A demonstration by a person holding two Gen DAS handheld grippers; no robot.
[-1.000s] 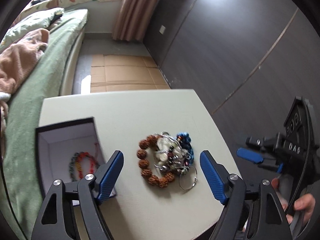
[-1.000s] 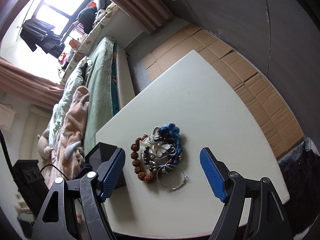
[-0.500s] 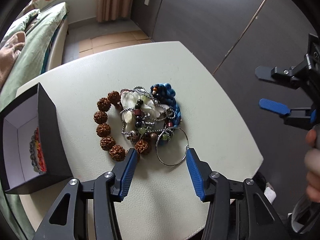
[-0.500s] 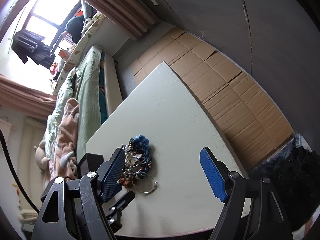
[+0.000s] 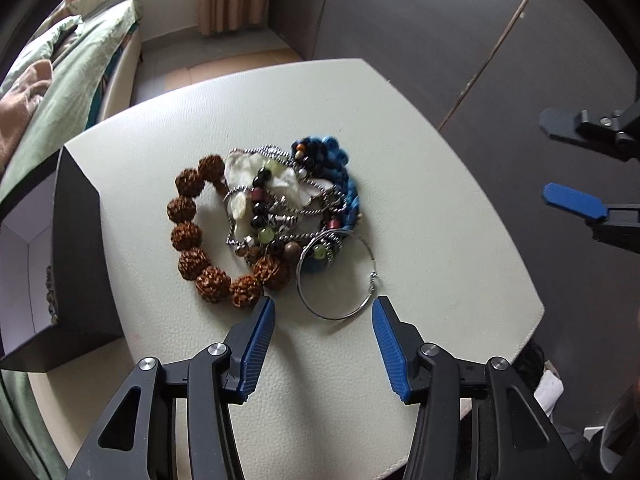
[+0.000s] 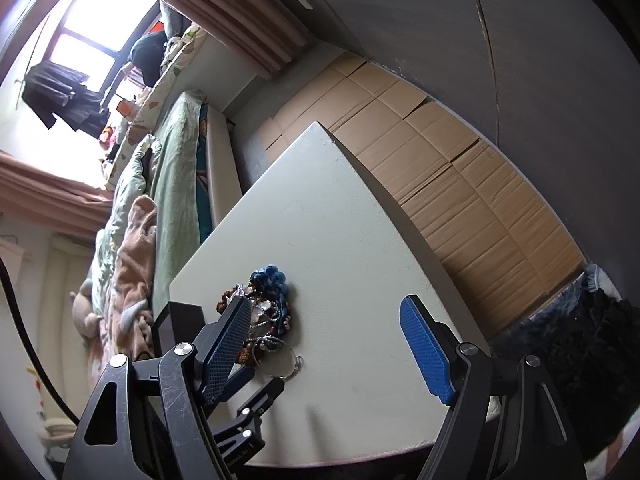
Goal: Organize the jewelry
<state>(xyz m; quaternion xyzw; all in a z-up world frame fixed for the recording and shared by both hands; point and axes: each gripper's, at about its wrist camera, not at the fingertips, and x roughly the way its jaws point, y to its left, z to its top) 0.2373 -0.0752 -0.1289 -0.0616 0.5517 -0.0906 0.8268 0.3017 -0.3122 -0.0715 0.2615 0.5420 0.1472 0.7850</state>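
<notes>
A tangled jewelry pile [image 5: 276,208] lies on the white table [image 5: 420,208]: a brown bead bracelet [image 5: 188,236], silver chains, a blue cord bracelet [image 5: 340,164] and a thin silver hoop [image 5: 352,308]. My left gripper [image 5: 323,316] points down at the pile's near side. Its jaws are closing, with the hoop's near edge between the tips and neither pad touching it. My right gripper [image 6: 324,312] hangs open over the table right of the pile, nothing between its fingers. It also shows at the right edge of the left wrist view as the right gripper [image 5: 568,164].
A black box [image 5: 76,248] with a white inside stands open at the table's left, with a beaded piece in it. A bed [image 6: 176,184] lies beyond it. Flattened cardboard [image 6: 460,184] covers the floor along a dark wall [image 5: 420,20]. A dark fluffy heap [image 6: 580,340] lies off the table's right corner.
My left gripper came down and in toward the pile and its jaws narrowed around the hoop's near edge. The right gripper drifted sideways, so the pile now sits behind its left finger.
</notes>
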